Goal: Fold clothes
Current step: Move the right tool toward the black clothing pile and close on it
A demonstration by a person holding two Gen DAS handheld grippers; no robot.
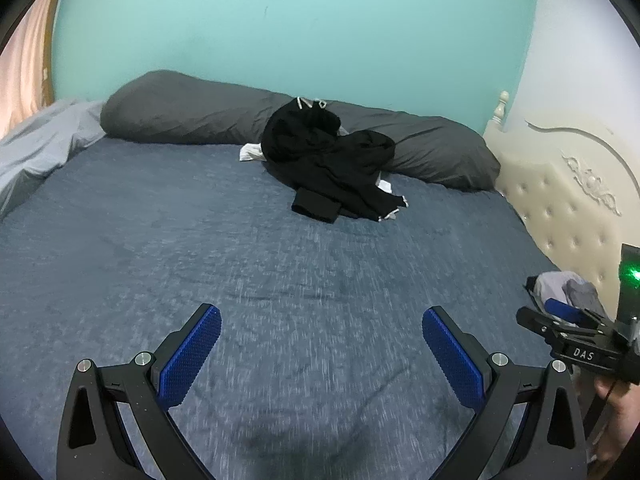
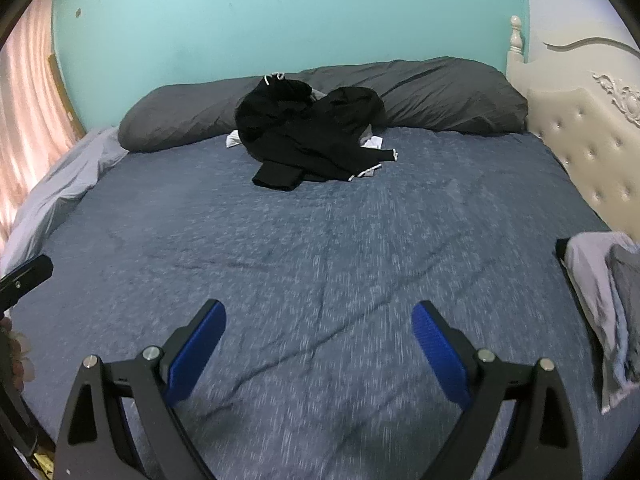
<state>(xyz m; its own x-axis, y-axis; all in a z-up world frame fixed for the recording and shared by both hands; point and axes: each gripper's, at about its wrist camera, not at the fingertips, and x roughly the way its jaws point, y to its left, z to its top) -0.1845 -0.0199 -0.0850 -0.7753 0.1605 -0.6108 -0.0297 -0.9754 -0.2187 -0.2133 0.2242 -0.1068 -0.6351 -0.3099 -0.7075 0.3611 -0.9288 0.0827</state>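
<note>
Both grippers are spread wide and holding nothing: left gripper (image 1: 322,344) and right gripper (image 2: 319,338) side by side, fingers pointing forward, blue pads (image 1: 188,360) facing inward.

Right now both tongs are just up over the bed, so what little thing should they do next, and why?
Probably move forward toward the black clothes pile by the grey pillow. Both the left tongs and the right tongs are open and empty above the bare blue blanket, and the pile lies far across the bed, crumpled, so nothing can be folded until one piece is picked.

Teal wall (image 1: 300,28) — blue bed (image 1: 240,260), cream tufted headboard (image 1: 560,200).
</note>
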